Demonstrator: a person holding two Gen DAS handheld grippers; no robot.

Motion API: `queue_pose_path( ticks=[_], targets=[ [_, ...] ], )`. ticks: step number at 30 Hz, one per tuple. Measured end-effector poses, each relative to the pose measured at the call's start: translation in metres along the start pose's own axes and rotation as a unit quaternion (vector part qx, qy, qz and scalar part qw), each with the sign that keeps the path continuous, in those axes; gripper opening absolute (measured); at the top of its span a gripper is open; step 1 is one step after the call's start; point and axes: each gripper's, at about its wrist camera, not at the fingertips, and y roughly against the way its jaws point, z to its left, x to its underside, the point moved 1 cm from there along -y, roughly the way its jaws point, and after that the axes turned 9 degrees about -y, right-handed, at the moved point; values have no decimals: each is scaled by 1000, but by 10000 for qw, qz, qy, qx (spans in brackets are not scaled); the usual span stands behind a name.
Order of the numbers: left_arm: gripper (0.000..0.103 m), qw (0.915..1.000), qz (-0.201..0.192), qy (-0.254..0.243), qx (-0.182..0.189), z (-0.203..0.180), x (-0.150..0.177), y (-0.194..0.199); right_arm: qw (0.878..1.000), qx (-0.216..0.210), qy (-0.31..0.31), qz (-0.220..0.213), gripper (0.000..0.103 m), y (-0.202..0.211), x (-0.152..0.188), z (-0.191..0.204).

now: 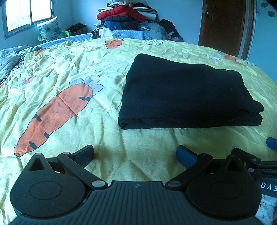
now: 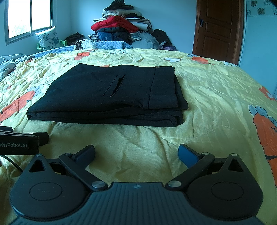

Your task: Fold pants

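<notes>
Window (image 1: 29, 13) at far left of the room, daylight coming through. Below it, a floral pillow (image 1: 50, 29) propped against a green chair (image 1: 66, 32). Bedspread (image 1: 69, 72) yellow, wrinkled, printed with large orange carrots; one big carrot (image 1: 55, 112) lies left of centre in the left wrist view.

Left gripper (image 1: 135, 154) low over the bedspread, near edge of the bed. Fingers spread wide, nothing between them: one black pad (image 1: 84, 154), one blue pad (image 1: 187, 155). Not touching the cloth ahead.

Pants (image 1: 188, 97) black, folded into a compact layered rectangle, lying flat on the bedspread just beyond both grippers. In the left wrist view the bundle sits right of centre; in the right wrist view it sits left of centre, so it lies between the two tools and ahead of them. Top layer shows a slit pocket (image 2: 114, 84) and a waistband seam at its right side. Stacked fold edges face the cameras.

Right gripper (image 2: 136, 154) also low over the bedspread, fingers wide apart and empty, short of the pants' near edge. Part of the left tool's body shows at its left margin.

Back wall: heap of clothes (image 2: 121, 26), red jacket on it. Brown wooden door (image 2: 218, 29) at far right, closed.
</notes>
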Motion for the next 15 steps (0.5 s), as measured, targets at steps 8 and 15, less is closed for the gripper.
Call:
queue_pose_path(
  ticks=[8, 15],
  targets=[
    [103, 9998, -212, 0, -36, -1, 6, 2, 10000, -1, -2, 0, 103, 0, 0, 0],
    [103, 9994, -328, 12, -95, -3, 10, 3, 10000, -1, -3, 0, 103, 0, 0, 0]
  ],
)
